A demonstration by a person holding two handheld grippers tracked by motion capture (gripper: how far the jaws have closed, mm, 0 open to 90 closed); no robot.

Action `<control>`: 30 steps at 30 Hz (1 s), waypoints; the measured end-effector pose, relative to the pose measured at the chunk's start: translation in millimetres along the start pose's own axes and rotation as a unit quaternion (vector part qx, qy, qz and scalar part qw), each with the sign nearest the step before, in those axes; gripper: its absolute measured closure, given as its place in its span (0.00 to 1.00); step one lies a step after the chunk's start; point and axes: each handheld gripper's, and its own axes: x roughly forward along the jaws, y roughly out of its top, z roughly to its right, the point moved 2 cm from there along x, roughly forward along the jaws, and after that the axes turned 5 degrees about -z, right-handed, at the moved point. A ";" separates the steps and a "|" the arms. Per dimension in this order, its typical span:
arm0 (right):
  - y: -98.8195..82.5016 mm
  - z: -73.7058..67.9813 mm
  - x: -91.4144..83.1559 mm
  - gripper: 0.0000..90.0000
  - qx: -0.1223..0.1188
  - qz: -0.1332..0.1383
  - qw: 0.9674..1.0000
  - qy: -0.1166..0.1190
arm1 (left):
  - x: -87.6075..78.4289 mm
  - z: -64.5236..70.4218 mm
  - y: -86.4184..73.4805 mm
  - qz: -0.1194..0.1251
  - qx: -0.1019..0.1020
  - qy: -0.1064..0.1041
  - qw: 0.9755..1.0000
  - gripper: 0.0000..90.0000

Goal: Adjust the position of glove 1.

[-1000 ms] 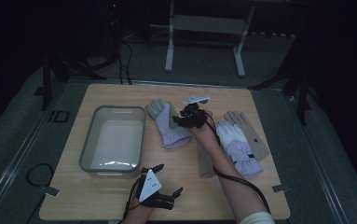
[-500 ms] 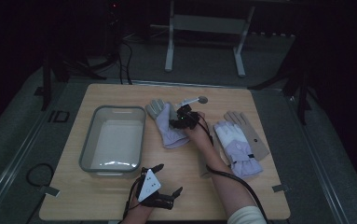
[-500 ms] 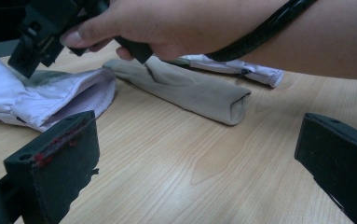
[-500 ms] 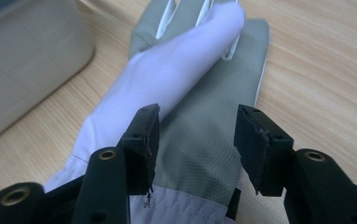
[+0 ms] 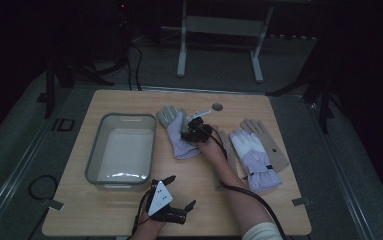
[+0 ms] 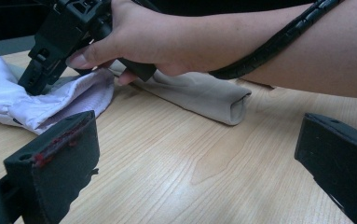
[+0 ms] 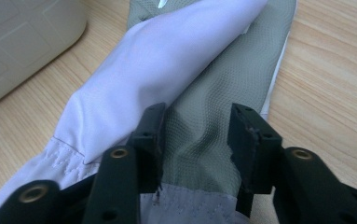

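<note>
So we've got the right gripper [image 7: 195,140] down on the left glove [image 5: 179,134], center of the high view beside the grey tub [image 5: 121,150]. Jaws have been closing, fabric bunching between them, not pinched yet. Let's grab plenty of cloth before lifting. Left gripper [image 5: 171,192] sits spread wide and empty, bottom center.

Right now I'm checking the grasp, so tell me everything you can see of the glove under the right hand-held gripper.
The glove lies flat on the wooden table, just right of the grey bin, fingers pointing away from the person. It is soft fabric: a smooth lilac panel and a grey-green textured panel, with a stitched lilac cuff. The right hand-held gripper is down on it near the cuff, its jaws, which have just been closing, standing either side of a raised fold of the textured fabric.
</note>
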 end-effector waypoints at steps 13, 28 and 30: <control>-1.6 -11.4 -10.4 0.98 0.055 0.030 0.998 -0.016 | -0.1 -0.4 0.0 0.000 -0.001 -0.003 1.000 0.00; -26.9 -19.1 -105.9 0.98 0.127 0.114 0.985 -0.027 | -1.4 0.1 -0.5 0.007 -0.002 0.008 1.000 0.00; -35.4 -20.6 -118.1 0.98 0.143 0.124 0.982 -0.021 | -1.7 -0.1 -0.6 0.008 -0.001 0.011 1.000 0.00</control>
